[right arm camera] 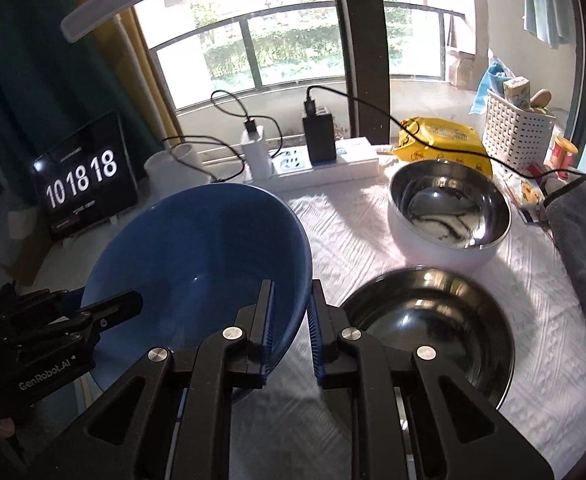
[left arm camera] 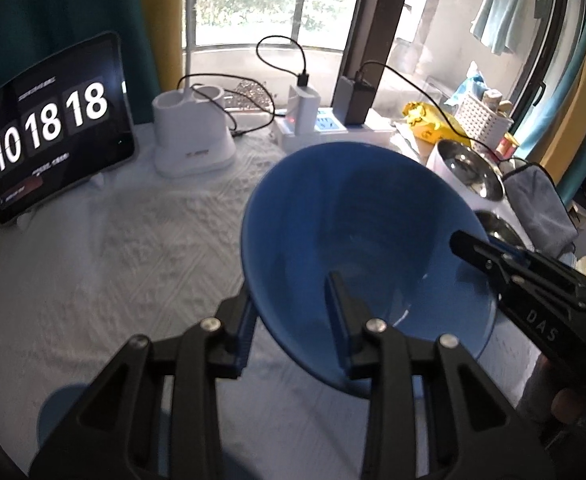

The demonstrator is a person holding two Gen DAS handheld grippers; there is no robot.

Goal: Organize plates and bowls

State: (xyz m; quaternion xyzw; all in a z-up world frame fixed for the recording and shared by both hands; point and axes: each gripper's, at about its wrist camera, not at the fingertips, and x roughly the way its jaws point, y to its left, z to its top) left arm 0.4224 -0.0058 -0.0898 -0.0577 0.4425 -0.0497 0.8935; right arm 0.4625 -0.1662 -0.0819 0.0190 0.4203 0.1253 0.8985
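A blue bowl (left arm camera: 357, 232) is held tilted above the white table by both grippers. My left gripper (left arm camera: 293, 320) is shut on its near left rim, one finger inside and one outside. My right gripper (right arm camera: 291, 316) is shut on its right rim (right arm camera: 293, 240); the right gripper also shows in the left wrist view (left arm camera: 493, 256) at the bowl's right edge. A steel bowl with a white outside (right arm camera: 449, 212) stands at the back right. A dark steel plate (right arm camera: 433, 320) lies in front of it, just right of my right gripper.
A tablet showing a clock (left arm camera: 53, 128) leans at the back left. A white holder (left arm camera: 191, 136), chargers on a power strip (right arm camera: 313, 156), a yellow pack (right arm camera: 441, 136), a white basket (right arm camera: 517, 128) and a grey cloth (right arm camera: 585, 240) line the back and right. A blue object (left arm camera: 59, 412) lies at the near left.
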